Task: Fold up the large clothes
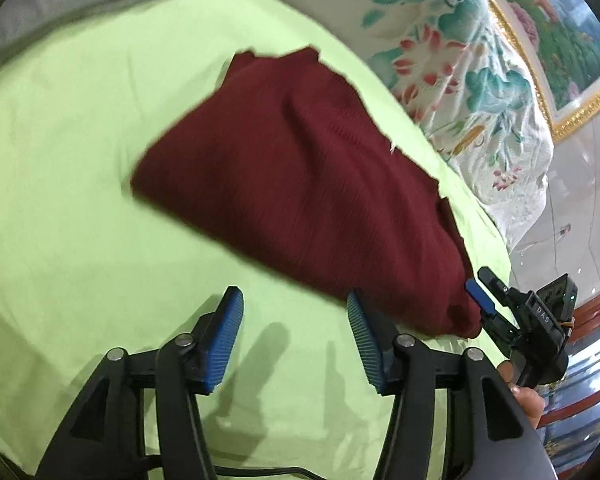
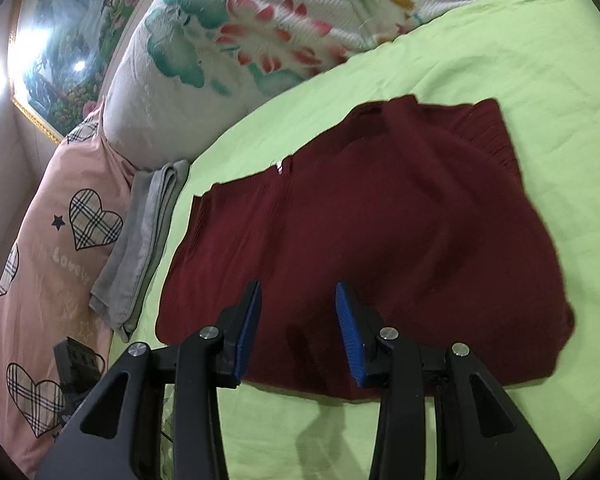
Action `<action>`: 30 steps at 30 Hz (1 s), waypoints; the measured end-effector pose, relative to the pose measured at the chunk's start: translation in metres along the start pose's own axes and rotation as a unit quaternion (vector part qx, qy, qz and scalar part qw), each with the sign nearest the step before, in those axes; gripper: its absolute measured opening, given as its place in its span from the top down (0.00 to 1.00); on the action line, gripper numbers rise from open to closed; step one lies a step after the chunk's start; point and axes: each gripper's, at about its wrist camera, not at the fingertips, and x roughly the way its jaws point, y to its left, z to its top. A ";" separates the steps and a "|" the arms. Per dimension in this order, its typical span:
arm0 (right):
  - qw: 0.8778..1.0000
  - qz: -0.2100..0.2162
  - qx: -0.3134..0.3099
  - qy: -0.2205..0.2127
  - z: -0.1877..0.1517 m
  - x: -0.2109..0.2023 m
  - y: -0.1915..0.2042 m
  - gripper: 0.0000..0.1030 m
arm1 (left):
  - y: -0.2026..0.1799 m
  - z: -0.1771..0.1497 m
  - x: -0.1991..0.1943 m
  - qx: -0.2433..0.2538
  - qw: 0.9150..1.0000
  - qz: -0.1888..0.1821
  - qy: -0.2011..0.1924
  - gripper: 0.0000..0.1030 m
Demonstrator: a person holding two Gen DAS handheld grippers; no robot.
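Both tongs stand spread, pinching nothing: left gripper just beside the sweater, right gripper over its near edge. Sweater lies folded on the green sheet.

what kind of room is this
Most likely a bedroom: a bed with a light green sheet, a pink heart-print pillow, a floral quilt, and a dark red sweater on it.

A home bedroom: green-sheeted bed, floral quilt, heart-print pillow, gilt-framed landscape painting.
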 end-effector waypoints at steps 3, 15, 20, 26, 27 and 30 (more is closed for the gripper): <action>1.000 0.003 -0.005 0.006 0.001 0.007 0.004 0.61 | 0.003 0.002 0.014 -0.027 0.999 -0.018 -0.002 0.43; 0.996 -0.020 -0.068 0.051 0.043 0.090 0.048 0.70 | 0.012 0.043 0.042 -0.081 0.995 -0.023 -0.057 0.38; 0.995 -0.030 -0.047 0.079 0.043 0.119 0.032 0.74 | 0.013 0.060 0.048 -0.081 0.994 0.001 -0.073 0.60; 0.996 -0.017 -0.041 0.081 0.041 0.116 0.027 0.74 | -0.014 0.073 0.036 -0.034 0.994 -0.001 -0.103 0.88; 0.996 -0.013 -0.037 0.081 0.042 0.116 0.026 0.74 | -0.028 0.075 0.030 -0.016 0.994 -0.006 -0.111 0.89; 0.996 -0.003 -0.028 0.083 0.043 0.116 0.022 0.74 | -0.078 0.076 0.010 0.053 0.989 -0.035 -0.134 0.92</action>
